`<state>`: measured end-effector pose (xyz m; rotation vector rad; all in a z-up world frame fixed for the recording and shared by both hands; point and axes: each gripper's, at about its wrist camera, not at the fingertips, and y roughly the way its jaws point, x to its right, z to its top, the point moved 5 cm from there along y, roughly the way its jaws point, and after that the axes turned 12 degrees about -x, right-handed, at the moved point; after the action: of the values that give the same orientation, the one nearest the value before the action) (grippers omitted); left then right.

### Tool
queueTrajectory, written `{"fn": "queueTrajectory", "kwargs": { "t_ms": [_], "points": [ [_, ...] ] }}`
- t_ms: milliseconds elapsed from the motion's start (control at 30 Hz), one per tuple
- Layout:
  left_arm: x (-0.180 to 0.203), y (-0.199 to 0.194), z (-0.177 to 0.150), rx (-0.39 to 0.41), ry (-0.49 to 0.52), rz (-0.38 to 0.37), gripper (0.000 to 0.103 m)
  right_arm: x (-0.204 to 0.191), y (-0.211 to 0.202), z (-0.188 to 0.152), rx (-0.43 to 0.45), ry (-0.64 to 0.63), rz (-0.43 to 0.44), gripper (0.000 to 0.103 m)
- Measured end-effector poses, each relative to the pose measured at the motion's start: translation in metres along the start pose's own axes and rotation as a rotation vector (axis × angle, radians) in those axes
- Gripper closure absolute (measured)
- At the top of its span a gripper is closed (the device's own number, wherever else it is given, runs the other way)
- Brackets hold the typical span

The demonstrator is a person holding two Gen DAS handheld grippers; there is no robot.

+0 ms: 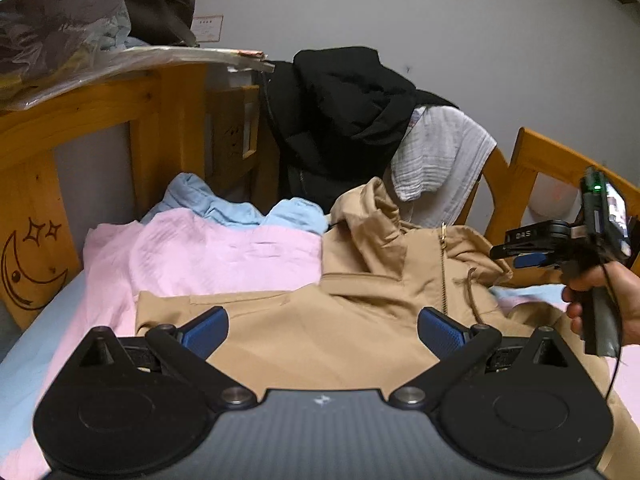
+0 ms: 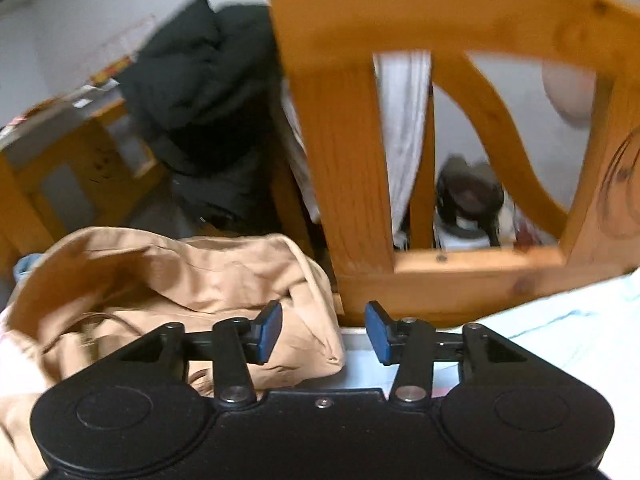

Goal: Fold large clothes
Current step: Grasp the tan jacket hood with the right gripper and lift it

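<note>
A tan hooded jacket (image 1: 360, 320) with a brass zip lies partly folded on the bed, hood toward the far rail. My left gripper (image 1: 322, 334) is open and empty, hovering just above the jacket's body. My right gripper (image 2: 323, 330) is open and empty; it hovers beside the jacket's hood (image 2: 192, 280), near the wooden bed rail. The right gripper also shows in the left wrist view (image 1: 532, 252), held in a hand at the right, above the hood's edge.
A pink garment (image 1: 208, 256) and a light blue one (image 1: 224, 208) lie left of the jacket. A black coat (image 1: 344, 120) and a white cloth (image 1: 440, 152) hang over the wooden rail (image 2: 360, 160). A wooden headboard (image 1: 40, 208) stands at left. A pale sheet (image 2: 560, 340) covers the bed.
</note>
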<state>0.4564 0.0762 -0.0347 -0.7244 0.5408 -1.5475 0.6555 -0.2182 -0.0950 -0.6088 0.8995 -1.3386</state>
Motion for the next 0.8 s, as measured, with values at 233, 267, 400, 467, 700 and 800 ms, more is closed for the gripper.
{"fn": "queueTrajectory", "kwargs": {
  "t_ms": [233, 267, 400, 467, 700, 800],
  "points": [
    [-0.006, 0.000, 0.008, 0.030, -0.029, -0.005, 0.001, -0.009, -0.024, -0.013, 0.151, -0.034, 0.031, 0.101],
    [-0.006, -0.001, 0.011, 0.043, -0.025, -0.002, 0.001, -0.017, -0.045, -0.020, 0.210, -0.097, 0.053, 0.101],
    [-0.006, -0.012, 0.024, 0.155, 0.004, 0.008, 0.001, -0.044, -0.135, -0.077, 0.477, -0.437, 0.050, 0.101],
    [-0.008, -0.017, 0.029, 0.202, 0.016, 0.015, 0.001, -0.046, -0.175, -0.121, 0.587, -0.578, 0.030, 0.101],
    [0.005, 0.020, 0.033, 0.142, 0.206, 0.163, 0.001, -0.020, -0.222, -0.210, 0.610, -0.692, -0.001, 0.101],
    [0.008, 0.034, 0.034, 0.177, 0.265, 0.258, 0.002, -0.009, -0.224, -0.215, 0.573, -0.646, 0.015, 0.101]
  ]
}}
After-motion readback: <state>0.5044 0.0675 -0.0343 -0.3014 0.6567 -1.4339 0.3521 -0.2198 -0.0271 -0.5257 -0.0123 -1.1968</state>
